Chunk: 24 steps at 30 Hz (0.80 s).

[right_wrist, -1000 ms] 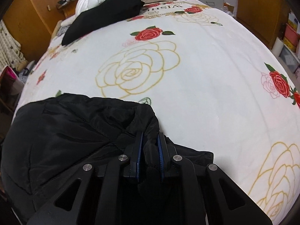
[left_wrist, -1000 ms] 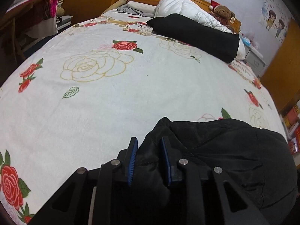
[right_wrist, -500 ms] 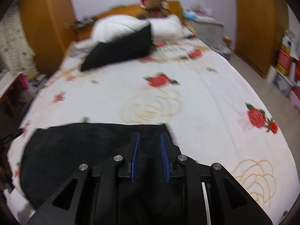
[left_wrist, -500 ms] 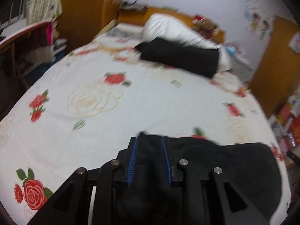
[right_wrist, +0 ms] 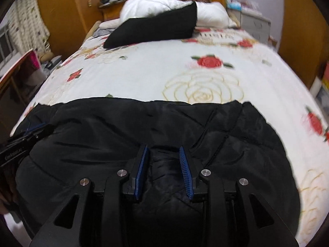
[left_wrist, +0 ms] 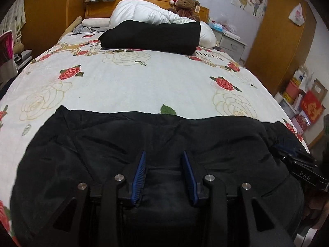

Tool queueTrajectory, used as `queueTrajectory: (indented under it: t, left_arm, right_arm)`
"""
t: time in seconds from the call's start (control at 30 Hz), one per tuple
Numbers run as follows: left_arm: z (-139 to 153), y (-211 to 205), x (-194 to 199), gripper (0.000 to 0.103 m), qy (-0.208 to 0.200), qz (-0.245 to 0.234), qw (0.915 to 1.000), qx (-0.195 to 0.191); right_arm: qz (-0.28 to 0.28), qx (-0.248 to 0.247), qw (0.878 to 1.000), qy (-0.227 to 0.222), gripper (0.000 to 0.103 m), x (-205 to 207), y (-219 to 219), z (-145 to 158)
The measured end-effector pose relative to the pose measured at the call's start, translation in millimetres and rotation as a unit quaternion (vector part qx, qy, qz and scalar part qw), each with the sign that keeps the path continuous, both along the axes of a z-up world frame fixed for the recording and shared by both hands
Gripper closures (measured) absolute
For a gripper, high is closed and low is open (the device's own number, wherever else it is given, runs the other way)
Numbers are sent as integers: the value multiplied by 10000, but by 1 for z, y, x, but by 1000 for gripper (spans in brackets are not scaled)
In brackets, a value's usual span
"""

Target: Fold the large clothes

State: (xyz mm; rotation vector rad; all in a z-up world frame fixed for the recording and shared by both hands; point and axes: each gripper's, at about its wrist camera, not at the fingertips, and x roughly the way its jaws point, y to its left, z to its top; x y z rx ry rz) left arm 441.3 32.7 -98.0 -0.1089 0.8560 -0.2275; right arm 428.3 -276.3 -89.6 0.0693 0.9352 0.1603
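Black quilted jacket (left_wrist: 168, 144) lies spread across the near end of the bed (left_wrist: 144, 86), filling the lower part of both wrist views. Its far edge runs roughly straight across the floral bedspread, ahead of both sets of jaws.

Left gripper (left_wrist: 164, 175) sits low over the jacket, its blue-padded jaws standing moderately apart. Dark fabric fills the gap between them, but whether the pads actually pinch it cannot be told, since cloth and gripper body are equally dark there. Off to the right of these jaws, at the jacket's right edge, the right gripper (left_wrist: 296, 154) shows as a black body with blue pads.

From its own camera, the right gripper (right_wrist: 163, 168) has its jaws set at a similar moderate width, with a raised fold of quilted fabric lying between the pads; a firm grip cannot be confirmed here either. To the left of these jaws, the left gripper (right_wrist: 28, 133) rests at the jacket's left edge.

Well beyond both sets of jaws, at the head of the bed, a folded black garment (left_wrist: 152, 36) lies across the bedspread, leaning against white bedding (left_wrist: 144, 12). A teddy bear (left_wrist: 185, 3) in a red hat sits behind that, by the wooden headboard (left_wrist: 102, 4). The right wrist view is slightly blurred.
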Motion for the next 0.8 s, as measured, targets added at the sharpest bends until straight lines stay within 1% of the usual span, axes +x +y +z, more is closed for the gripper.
queueTrajectory:
  t: [0.1,0.23,0.53,0.63,0.7,0.73,0.8]
  left_arm:
    - [-15,-2,-1,63,-162,32,9999,48]
    - [-24,-4,-2,63,-212,70,9997,-64]
    - [-23,-10,-2,63,-151,114,9997,125]
    - [-12,-16,1,63,76,57,9992,393]
    - [2,-13,-2,63,130,-27,9986,515]
    - [12,-10,-6,63,64,-42,9981,604]
    - [29,5,-18,63,-246,-46,9977,630]
  right_arm:
    - [-37,-95,9999,-133,71,-2,2,-11]
    - [-77,43,9998,-152,71,-2,-3,-18]
    - [-91,-137,9998,-62,71,0,3,-14]
    - [-89,-217,9997,49,71,0,3,1]
    - [-83,-213,9997,-106,71,-8,-2,21]
    - [-98,-134,9995,-253,71,-16,-8,33]
    - [-138,-44,9986,-509,71,-29,-21,50]
